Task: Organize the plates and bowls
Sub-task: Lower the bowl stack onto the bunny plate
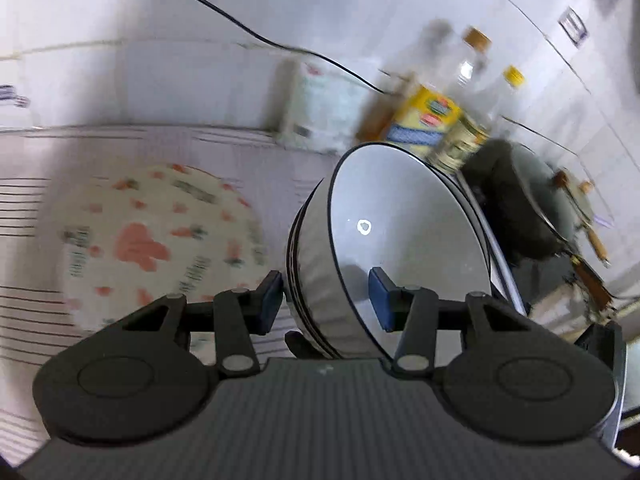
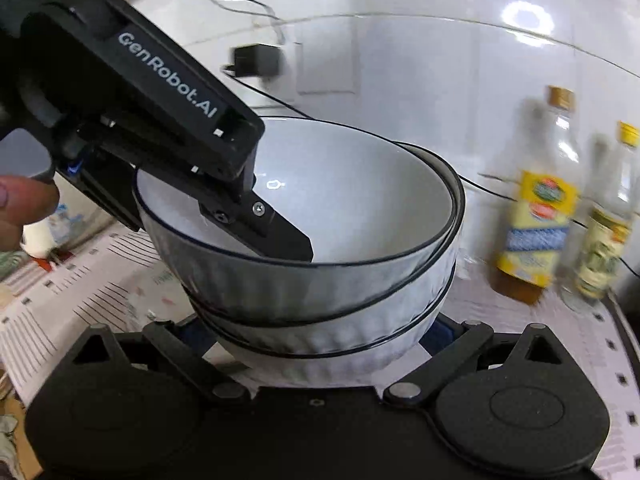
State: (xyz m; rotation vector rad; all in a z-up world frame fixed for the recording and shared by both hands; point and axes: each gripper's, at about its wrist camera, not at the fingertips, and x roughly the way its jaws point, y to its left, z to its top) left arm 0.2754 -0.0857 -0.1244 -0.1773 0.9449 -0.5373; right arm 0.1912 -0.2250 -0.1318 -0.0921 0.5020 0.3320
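Note:
Nested white ribbed bowls with black rims (image 2: 328,264) fill the middle of the right wrist view. They also show in the left wrist view (image 1: 400,232). My left gripper (image 1: 326,300) straddles the top bowl's rim, one blue pad inside and one outside; the pads look slightly apart from the wall. It also shows in the right wrist view (image 2: 272,236). My right gripper (image 2: 320,332) is open wide around the lower bowl's base. A floral plate (image 1: 160,240) lies on the striped cloth to the left.
Oil and sauce bottles (image 2: 536,208) stand to the right, by the tiled wall. A dark pot with a glass lid (image 1: 532,208) sits on a stove at right. A black cable and plug (image 2: 256,60) hang on the wall. A white jar (image 1: 320,108) stands behind.

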